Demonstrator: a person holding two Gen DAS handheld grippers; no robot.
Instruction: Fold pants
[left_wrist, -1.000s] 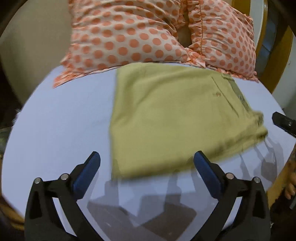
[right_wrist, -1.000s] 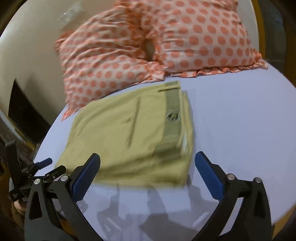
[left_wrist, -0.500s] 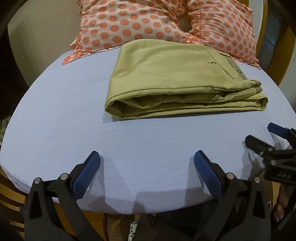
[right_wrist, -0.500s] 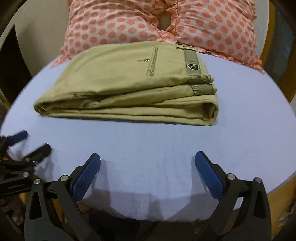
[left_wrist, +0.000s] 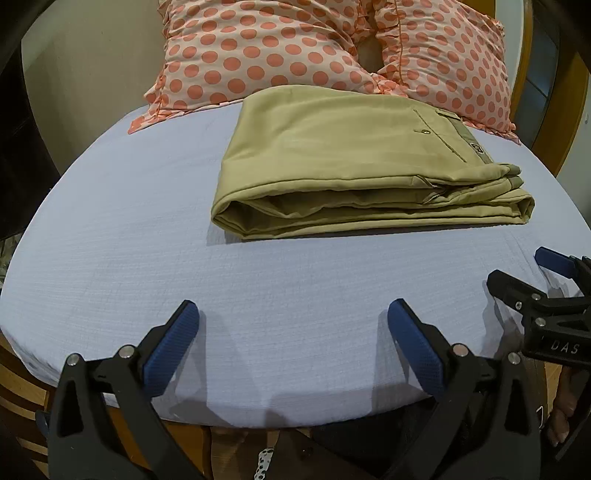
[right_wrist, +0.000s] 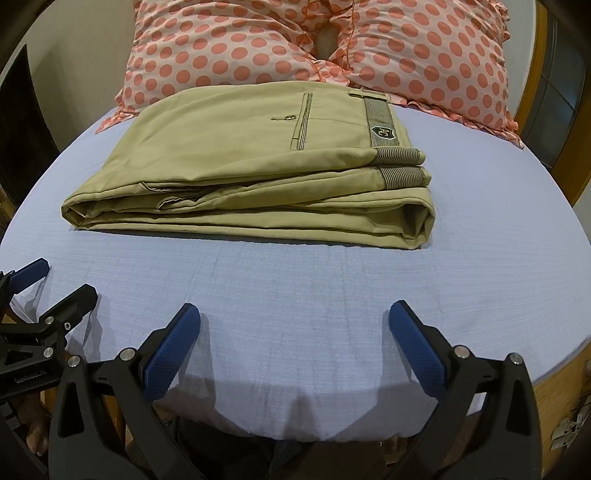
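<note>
Pants on bed – pillows behind, both tools near edge

A second ago both grippers hung close over the pants, looking down on the top layer; now the left gripper and right gripper have drawn back to the near edge of the bed, well apart from the pants, and sit lower, level with the folded side; their jaws gape as wide as before.
</note>
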